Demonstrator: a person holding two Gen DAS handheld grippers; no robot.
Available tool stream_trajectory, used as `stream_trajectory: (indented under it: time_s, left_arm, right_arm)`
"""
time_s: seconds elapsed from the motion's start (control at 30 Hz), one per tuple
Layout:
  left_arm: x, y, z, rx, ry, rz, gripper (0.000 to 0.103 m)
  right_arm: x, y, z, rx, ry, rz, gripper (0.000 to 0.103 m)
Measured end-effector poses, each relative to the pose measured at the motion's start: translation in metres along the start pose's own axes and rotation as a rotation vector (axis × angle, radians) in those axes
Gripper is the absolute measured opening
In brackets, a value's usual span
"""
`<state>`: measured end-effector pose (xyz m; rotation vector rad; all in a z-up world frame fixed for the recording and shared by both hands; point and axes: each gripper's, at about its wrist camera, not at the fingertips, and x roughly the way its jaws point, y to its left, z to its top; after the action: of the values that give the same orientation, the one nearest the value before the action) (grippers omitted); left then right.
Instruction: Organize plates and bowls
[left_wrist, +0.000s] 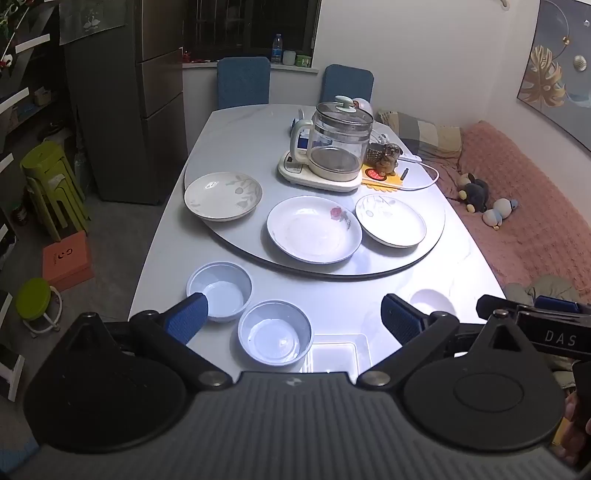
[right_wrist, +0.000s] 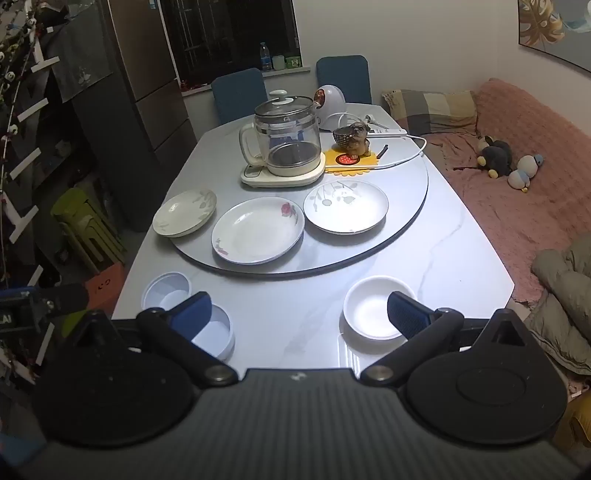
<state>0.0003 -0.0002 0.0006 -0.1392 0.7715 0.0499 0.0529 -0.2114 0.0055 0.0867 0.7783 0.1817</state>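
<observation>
Glossy ceramic rose plate (left_wrist: 314, 229), clear glass kettle (left_wrist: 338, 142), polished marble-look table (right_wrist: 424, 258), nubbly pink cloth cover (right_wrist: 524, 199)

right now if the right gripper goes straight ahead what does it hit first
The right gripper is open, pointing over bare table. Going straight, it would likely meet the rose plate on the turntable's near edge first, though depth is unclear.

White letters "DAS" on the right gripper (left_wrist: 532, 314); "LAI" on the left gripper (right_wrist: 48, 299).
</observation>
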Motion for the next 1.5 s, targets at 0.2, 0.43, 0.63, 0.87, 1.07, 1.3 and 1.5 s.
stream_trajectory:
  time_s: [0.2,0.43,0.63,0.87,1.07,1.3,1.5]
  left_arm:
    - [-0.002,-0.008,-0.002,0.009,-0.013,0.025,0.101]
    - [0.000,-0.003,-0.001,0.002,-0.014,0.024,0.101]
    - [-0.001,-0.001,-0.001,-0.009,-0.018,0.026,0.101]
    - [-0.002,0.001,0.001,-0.013,-0.021,0.026,0.101]
    - [-0.005,0.003,0.003,-0.019,-0.024,0.027,0.101]
    - [-0.005,0.005,0.004,-0.019,-0.025,0.030,0.101]
    - [-0.004,0.009,0.007,-0.024,-0.026,0.030,0.101]
  right_arm:
    - [0.000,-0.006,0.002,-0.009,-0.024,-0.004,0.103]
    - [0.003,-0.008,0.001,0.001,-0.014,-0.022,0.103]
    - [0.003,-0.005,0.002,-0.016,-0.009,-0.011,0.103]
    - [0.002,0.001,0.001,-0.027,-0.018,-0.007,0.103]
    - [0.004,0.003,0.000,-0.030,-0.009,-0.007,0.103]
    - [0.006,0.008,0.000,-0.045,-0.016,-0.021,0.103]
    - [0.006,0.010,-0.001,-0.043,-0.015,-0.001,0.103]
